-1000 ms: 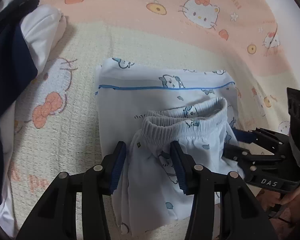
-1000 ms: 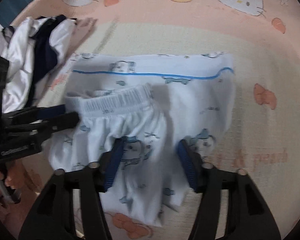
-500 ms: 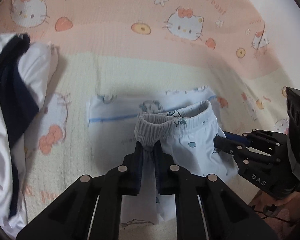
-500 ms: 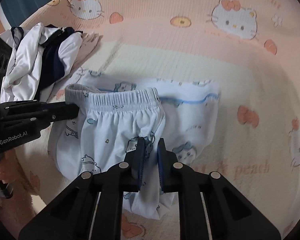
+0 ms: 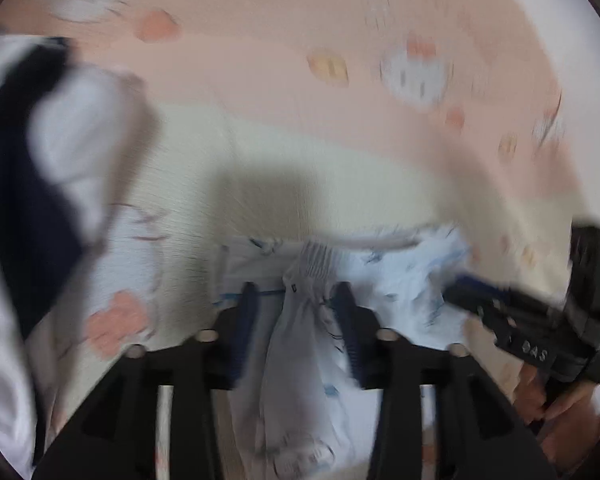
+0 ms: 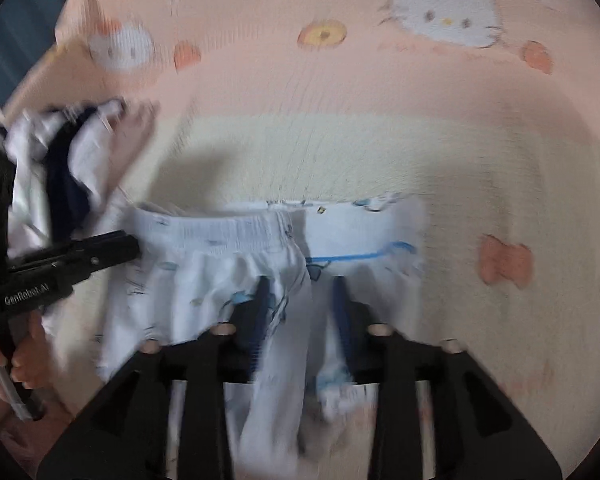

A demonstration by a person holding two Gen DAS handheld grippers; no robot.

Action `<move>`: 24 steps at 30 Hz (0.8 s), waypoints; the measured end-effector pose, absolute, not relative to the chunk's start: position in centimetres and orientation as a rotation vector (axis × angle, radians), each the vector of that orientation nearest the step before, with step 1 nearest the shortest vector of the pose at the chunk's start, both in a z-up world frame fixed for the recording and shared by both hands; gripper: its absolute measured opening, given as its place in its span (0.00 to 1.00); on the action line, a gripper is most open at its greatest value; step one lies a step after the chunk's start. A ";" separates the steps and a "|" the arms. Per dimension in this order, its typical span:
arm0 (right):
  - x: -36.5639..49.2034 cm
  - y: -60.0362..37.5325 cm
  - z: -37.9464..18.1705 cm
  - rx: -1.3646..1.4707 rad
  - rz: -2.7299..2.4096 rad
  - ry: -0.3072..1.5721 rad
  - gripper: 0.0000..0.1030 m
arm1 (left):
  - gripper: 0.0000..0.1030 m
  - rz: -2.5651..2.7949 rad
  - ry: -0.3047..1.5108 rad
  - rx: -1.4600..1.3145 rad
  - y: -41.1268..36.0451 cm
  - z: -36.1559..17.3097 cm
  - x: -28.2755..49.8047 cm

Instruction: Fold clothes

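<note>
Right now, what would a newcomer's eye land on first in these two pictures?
The pale blue printed shorts, bunched low in the middle on the cat-print blanket, with fabric between the opening jaws of both the left tool and the right tool. Next, the dark and white pile of clothes at the left edge.

White blue-printed pants (image 6: pixel 228 276); folded, bunched on bedspread (image 6: pixel 380 152)

Both views are heavily motion-blurred; the blanket (image 6: pixel 340 92) print smears into streaks, worst in the left wrist view. Light is soft, even and fairly dim, without glare. A broad soft shadow lies on the cream band at centre, above the shorts (image 6: pixel 228 264). Fisheye bending and black vignetting darken the corners.
</note>
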State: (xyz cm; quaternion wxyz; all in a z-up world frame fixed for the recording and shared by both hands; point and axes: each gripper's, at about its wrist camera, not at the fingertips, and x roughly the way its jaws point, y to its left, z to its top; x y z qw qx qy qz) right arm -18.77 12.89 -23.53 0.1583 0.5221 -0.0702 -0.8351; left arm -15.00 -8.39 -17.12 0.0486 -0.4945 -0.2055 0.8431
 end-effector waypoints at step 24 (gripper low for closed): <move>-9.0 16.2 -24.2 1.647 -2.317 -0.198 0.13 | 0.12 2.361 -0.654 -1.668 -2.9 -19.4 -6.4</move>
